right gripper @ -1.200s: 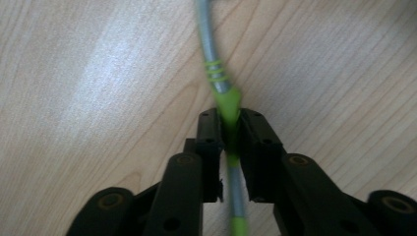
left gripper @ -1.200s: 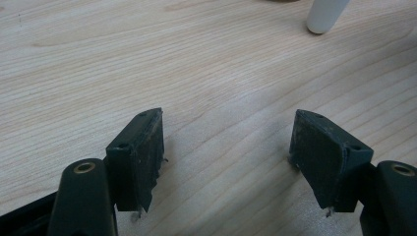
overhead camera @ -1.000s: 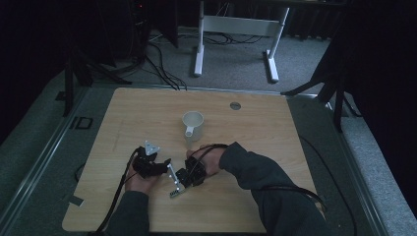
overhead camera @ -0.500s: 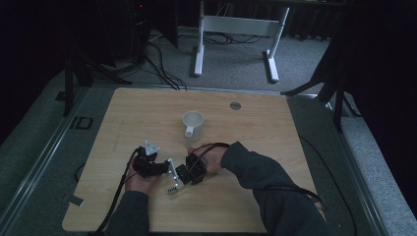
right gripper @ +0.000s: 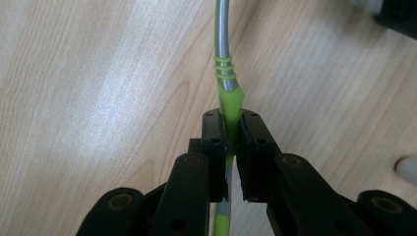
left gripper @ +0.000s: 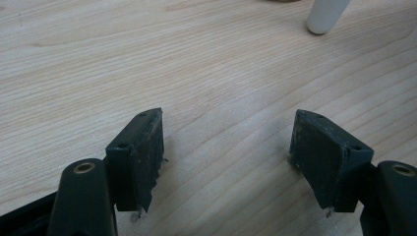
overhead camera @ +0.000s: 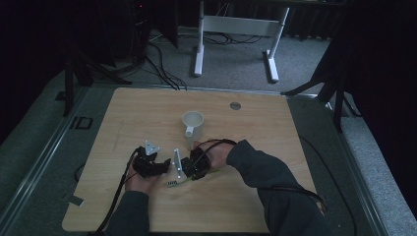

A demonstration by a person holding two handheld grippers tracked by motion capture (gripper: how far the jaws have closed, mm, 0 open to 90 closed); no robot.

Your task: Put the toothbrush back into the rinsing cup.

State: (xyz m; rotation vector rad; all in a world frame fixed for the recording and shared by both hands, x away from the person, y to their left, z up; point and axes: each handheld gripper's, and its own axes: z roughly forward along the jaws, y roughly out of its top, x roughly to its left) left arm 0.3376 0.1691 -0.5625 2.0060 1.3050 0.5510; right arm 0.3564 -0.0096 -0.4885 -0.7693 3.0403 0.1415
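Near the white mug, right hand-held gripper clenches green-handled utensil; left hand-held gripper released w/ nothing between.

I am working in what looks like a dim lab or recording room: a bare wooden table stands on grey carpet, cables trail across the floor, black stands flank it, and a white desk frame sits behind.

Utensil metal shaft cut off at top edge, its working end unseen, white mug cropped at upper right, utensil too small to identify in high view
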